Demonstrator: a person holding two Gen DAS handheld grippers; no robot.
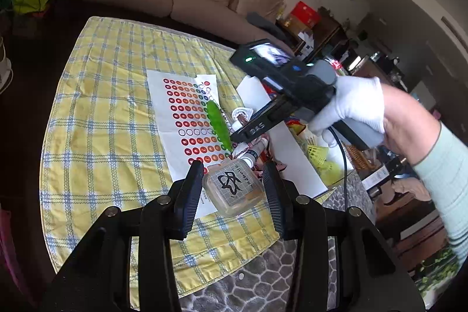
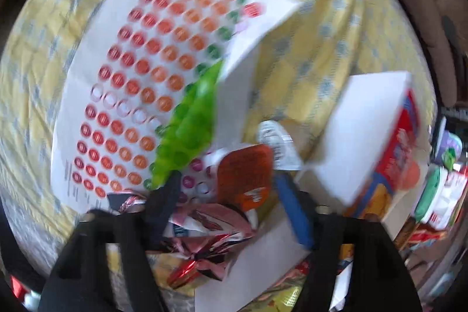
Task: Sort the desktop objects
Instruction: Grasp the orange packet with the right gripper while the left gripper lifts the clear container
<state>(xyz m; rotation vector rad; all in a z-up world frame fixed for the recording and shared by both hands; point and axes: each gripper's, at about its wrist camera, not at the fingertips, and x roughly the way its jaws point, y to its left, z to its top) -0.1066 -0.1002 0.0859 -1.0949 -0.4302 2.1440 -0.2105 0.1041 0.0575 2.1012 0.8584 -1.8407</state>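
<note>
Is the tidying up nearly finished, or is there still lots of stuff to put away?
Still lots left. Nothing looks sorted yet: the green pod toy, the sticker sheet and small packets lie jumbled on the checked cloth. The left gripper has a clear little box between its fingers. The right gripper is open over the pile.

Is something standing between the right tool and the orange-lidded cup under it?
Nothing visible does. The open right tool is right over the orange-lidded cup, one finger on each side. Its neighbours are close, though: the green pod by one finger and the pink foil wrapper beside the cup. The picture is blurred.
</note>
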